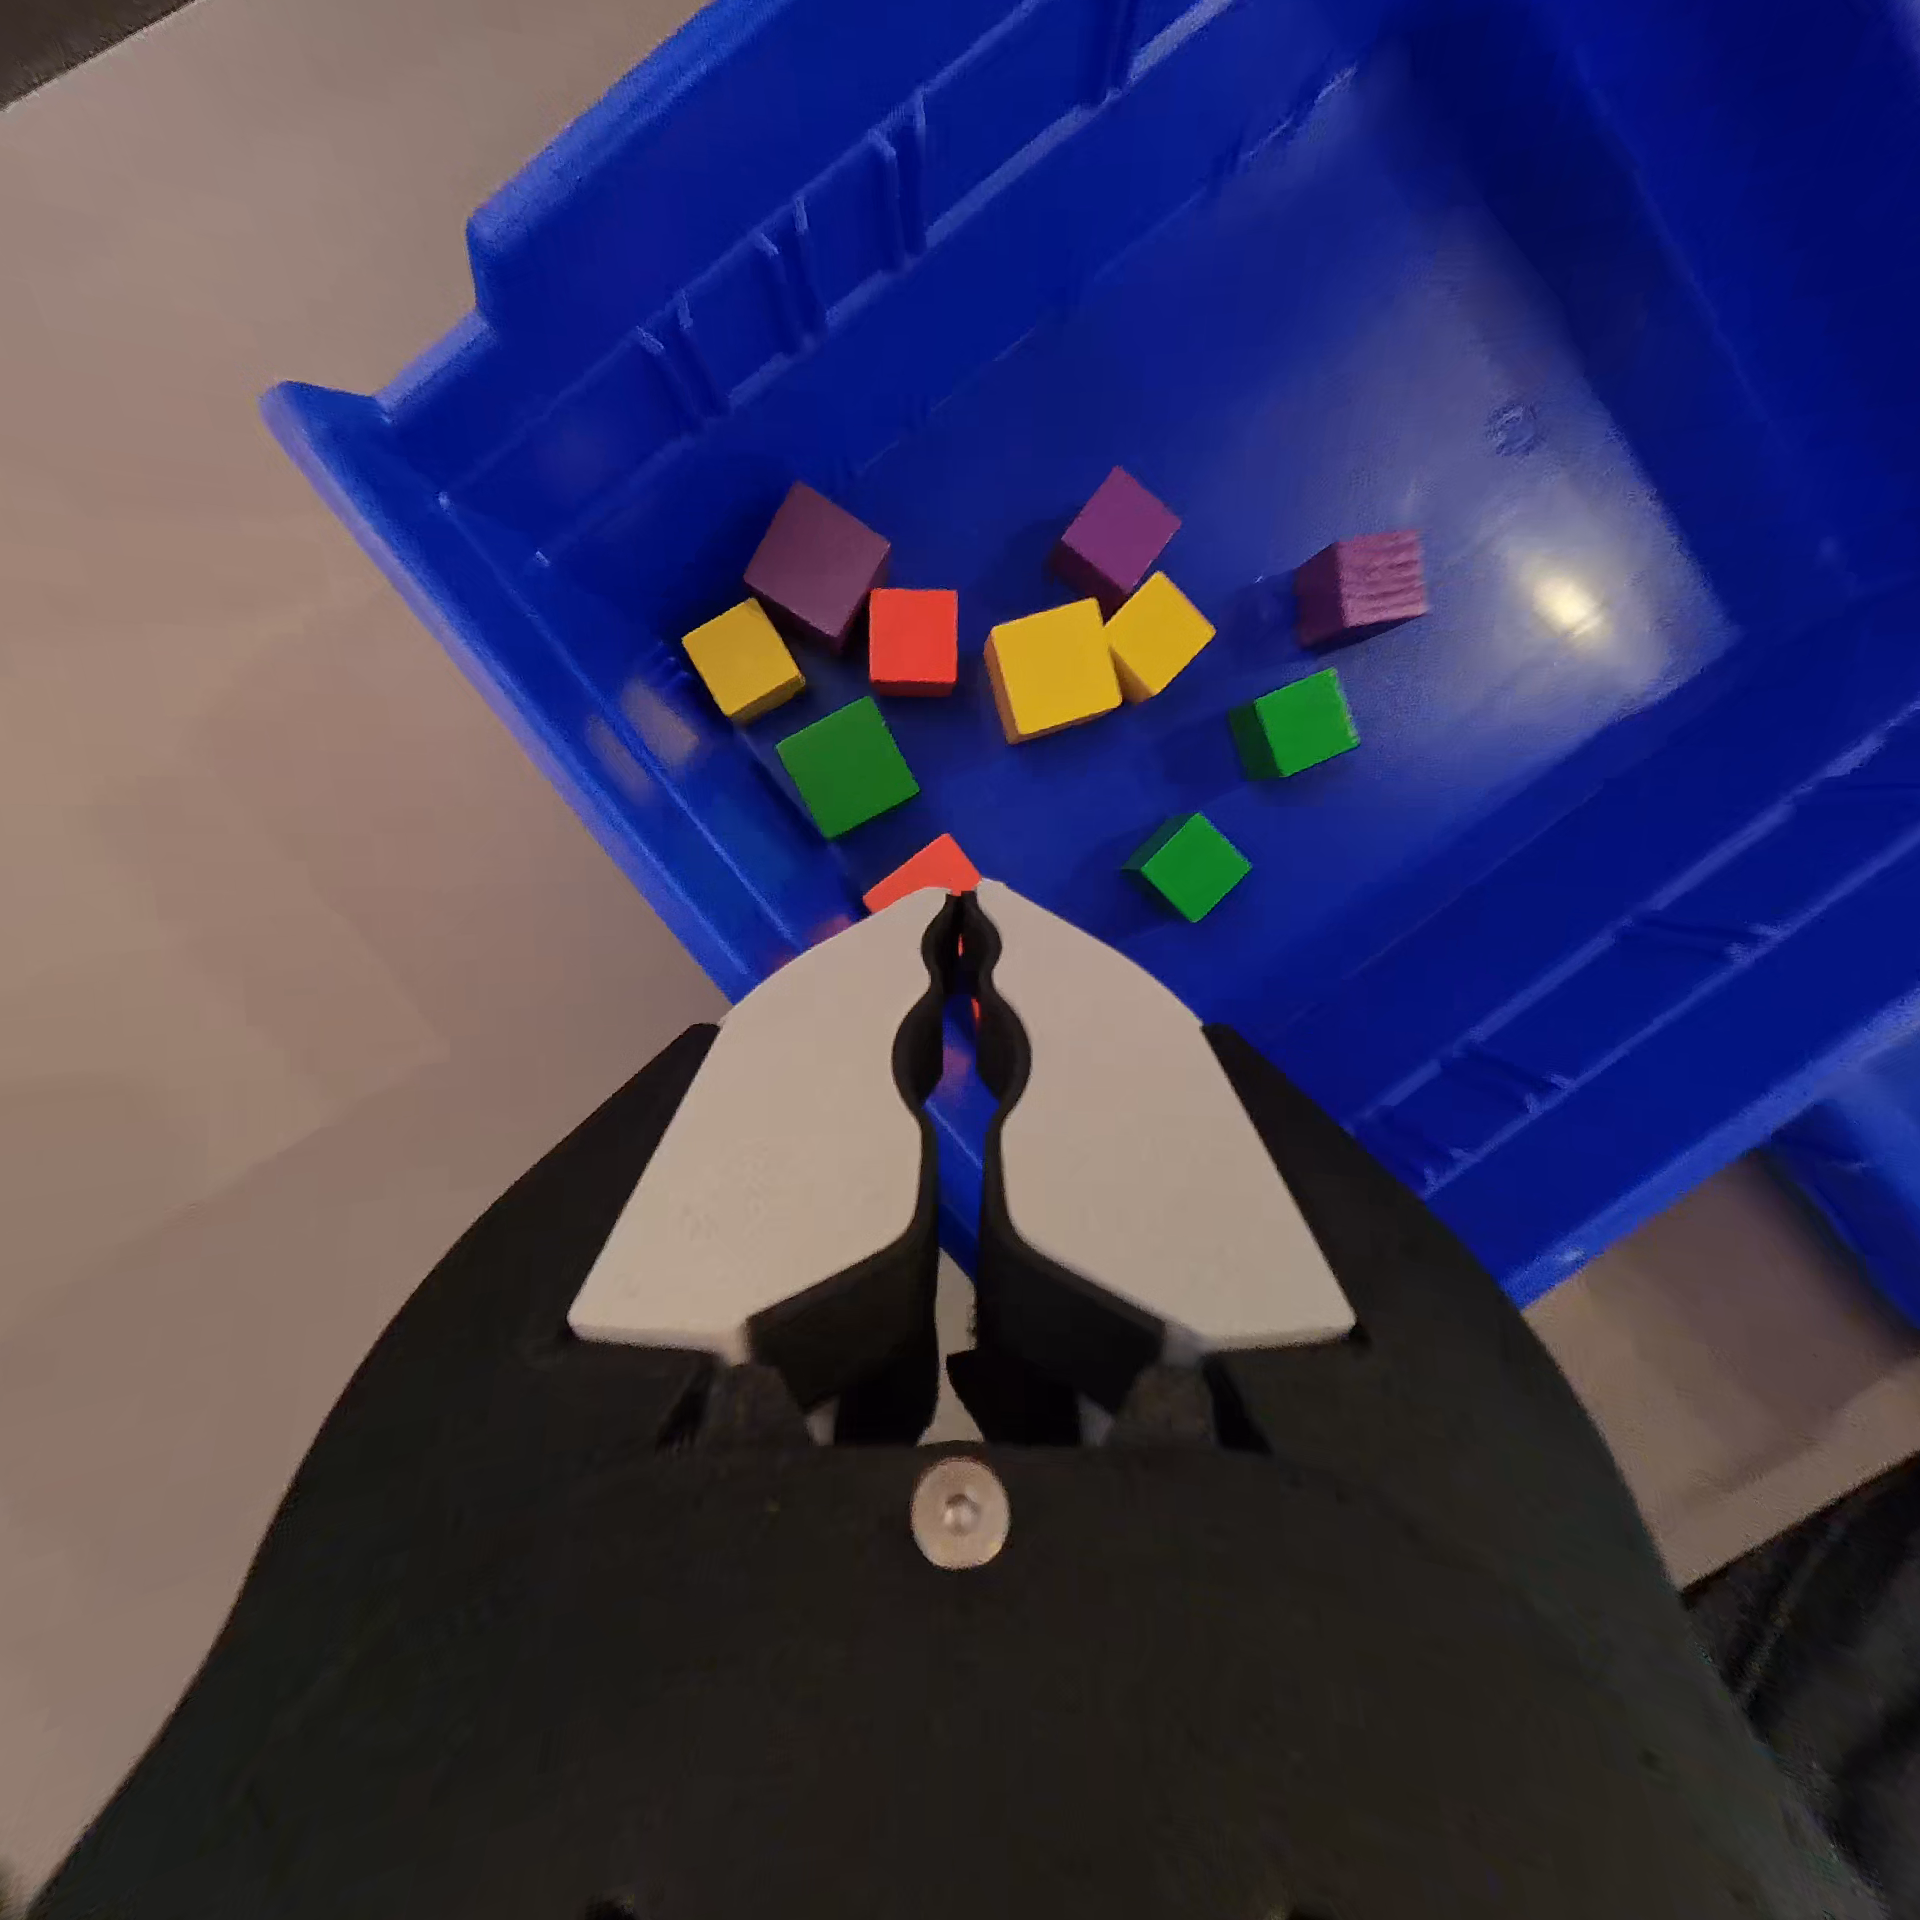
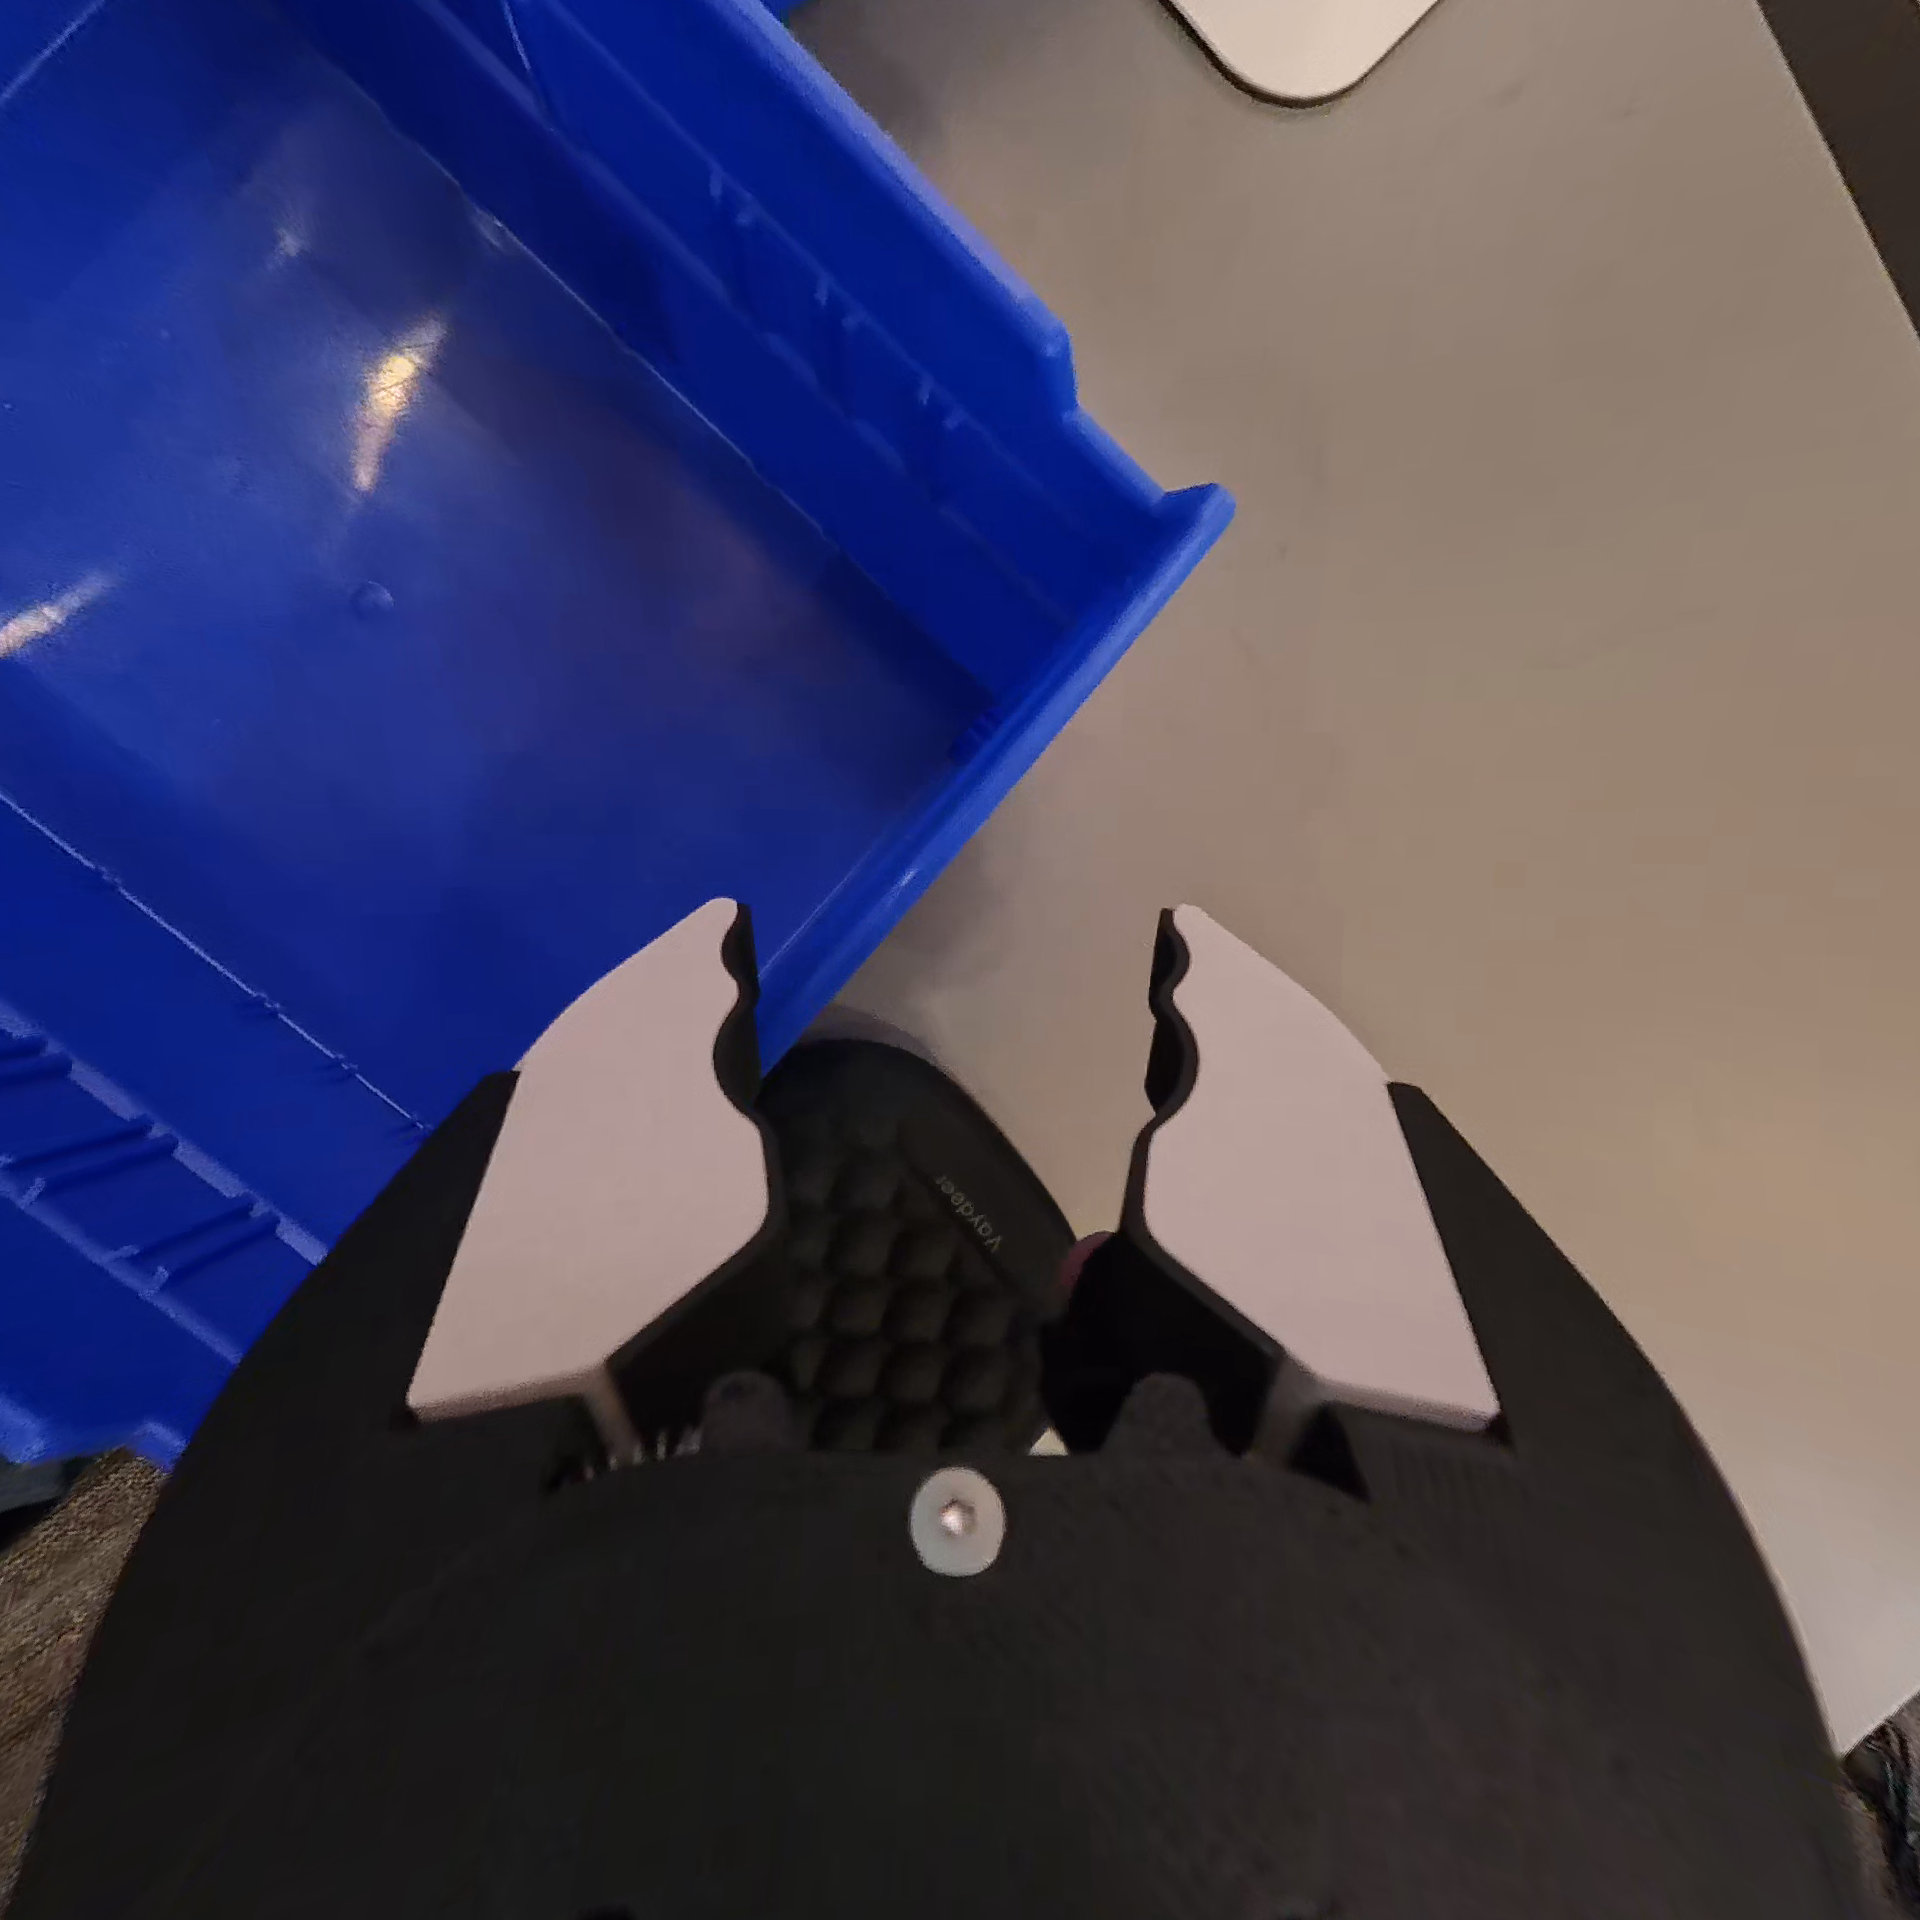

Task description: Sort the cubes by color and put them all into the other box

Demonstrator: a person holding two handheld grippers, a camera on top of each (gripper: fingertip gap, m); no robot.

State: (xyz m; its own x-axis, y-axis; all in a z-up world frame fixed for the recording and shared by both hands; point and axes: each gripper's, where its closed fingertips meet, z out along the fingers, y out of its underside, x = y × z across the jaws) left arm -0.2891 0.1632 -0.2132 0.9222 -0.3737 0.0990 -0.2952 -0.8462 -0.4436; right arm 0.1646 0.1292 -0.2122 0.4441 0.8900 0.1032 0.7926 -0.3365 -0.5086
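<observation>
In the left wrist view a blue box holds several cubes: purple, yellow, green and red. My left gripper is over the box's near corner with its fingertips together. A second red cube lies just past the tips, partly hidden by the fingers. In the right wrist view my right gripper is open and empty at the corner of another blue box, whose floor shows no cubes. Its left finger is over the box's rim.
Both boxes stand on a grey table. A black object with a honeycomb pattern lies on the table under my right gripper. A white flat object is at the far table edge.
</observation>
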